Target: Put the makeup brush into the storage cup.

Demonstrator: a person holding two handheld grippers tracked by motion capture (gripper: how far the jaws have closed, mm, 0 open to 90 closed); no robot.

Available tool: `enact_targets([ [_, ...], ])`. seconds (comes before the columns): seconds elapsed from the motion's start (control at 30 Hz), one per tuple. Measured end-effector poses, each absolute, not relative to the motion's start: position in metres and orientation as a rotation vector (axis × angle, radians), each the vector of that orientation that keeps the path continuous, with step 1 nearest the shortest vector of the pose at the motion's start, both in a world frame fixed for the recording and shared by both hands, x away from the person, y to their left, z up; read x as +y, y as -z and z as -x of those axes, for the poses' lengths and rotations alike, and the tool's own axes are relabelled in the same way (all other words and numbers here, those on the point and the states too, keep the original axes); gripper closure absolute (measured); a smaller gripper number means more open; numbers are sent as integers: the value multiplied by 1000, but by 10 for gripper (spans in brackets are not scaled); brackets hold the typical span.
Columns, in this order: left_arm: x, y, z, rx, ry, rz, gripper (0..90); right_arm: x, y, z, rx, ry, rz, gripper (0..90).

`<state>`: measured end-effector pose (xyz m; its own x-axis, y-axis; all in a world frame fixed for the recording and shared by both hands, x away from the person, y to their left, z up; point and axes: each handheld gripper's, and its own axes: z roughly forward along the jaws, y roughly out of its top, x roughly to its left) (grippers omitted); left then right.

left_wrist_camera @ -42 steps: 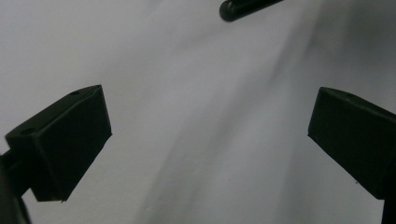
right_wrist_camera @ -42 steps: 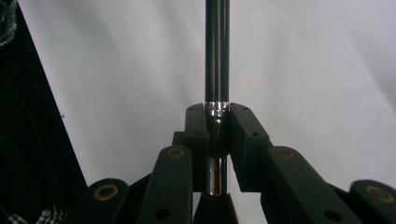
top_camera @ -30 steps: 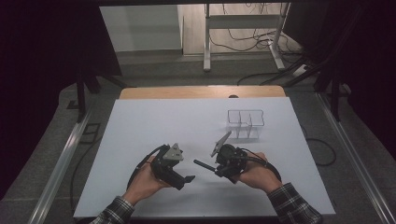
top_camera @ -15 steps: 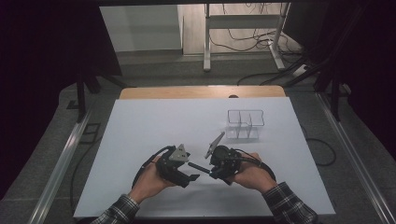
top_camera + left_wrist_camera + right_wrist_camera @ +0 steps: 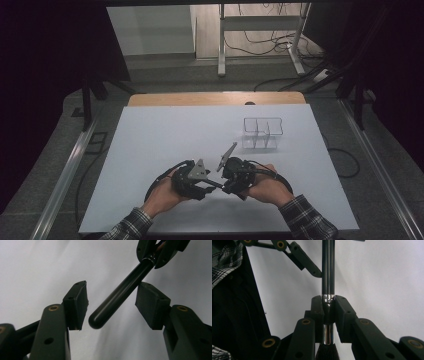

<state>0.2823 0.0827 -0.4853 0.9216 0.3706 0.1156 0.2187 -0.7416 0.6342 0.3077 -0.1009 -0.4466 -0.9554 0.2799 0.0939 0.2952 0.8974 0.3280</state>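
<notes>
A black-handled brush (image 5: pixel 328 270) with a silver ferrule and dark bristles is clamped in my right gripper (image 5: pixel 328 307), jaws shut on the ferrule. Its handle (image 5: pixel 120 293) points toward my left gripper (image 5: pixel 114 303), which is open; the rounded handle end lies between the two pads without touching either. In the high view both grippers meet near the table's front middle, left gripper (image 5: pixel 206 183) and right gripper (image 5: pixel 226 185) facing each other with the thin handle (image 5: pixel 215 183) bridging them.
A clear compartmented holder (image 5: pixel 262 132) stands on the white table (image 5: pixel 150 140) behind and to the right of the hands. The wooden table edge (image 5: pixel 215 98) runs along the back. Cables loop beside both hands.
Both hands have drawn together toward the table's middle. The brush handle now reaches in between the left gripper's open jaws.
</notes>
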Motion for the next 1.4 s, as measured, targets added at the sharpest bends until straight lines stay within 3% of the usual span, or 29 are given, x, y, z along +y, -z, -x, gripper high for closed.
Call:
enact_targets([
  [0.27, 79, 488, -279, 372, -324, -2460, 495, -98, 446, -306, -3007, 543, 428, 772],
  [0.37, 79, 488, -278, 330, -299, -2495, 583, -99, 446, -306, -3014, 542, 421, 763],
  [0.43, 77, 488, -277, 288, -254, -2528, 720, -100, 447, -306, -3016, 559, 419, 731],
  [0.47, 76, 489, -276, 262, -189, -2533, 720, -101, 446, -306, -3033, 574, 417, 699],
  [0.5, 75, 489, -276, 265, -189, -2521, 782, -103, 446, -308, -3048, 623, 437, 644],
  [0.53, 74, 487, -276, 274, -180, -2529, 782, -104, 445, -309, -3044, 647, 440, 627],
  [0.6, 76, 486, -277, 294, -176, -2519, 783, -107, 445, -311, -3069, 704, 428, 470],
  [0.8, 79, 486, -280, 358, -139, -2505, 783, -114, 446, -312, -3102, 770, 426, 253],
  [0.87, 80, 487, -280, 370, -137, -2509, 783, -115, 447, -312, -3107, 782, 430, 221],
  [0.93, 81, 488, -280, 393, -131, -2496, 783, -118, 449, -313, -3115, 808, 448, 113],
  [1.1, 84, 487, -280, 415, -125, -2494, 783, -124, 449, -313, -3116, 857, 514, 49],
  [1.4, 92, 485, -279, 456, -133, -2477, 782, -133, 449, -313, -3102, 923, 580, 26],
])
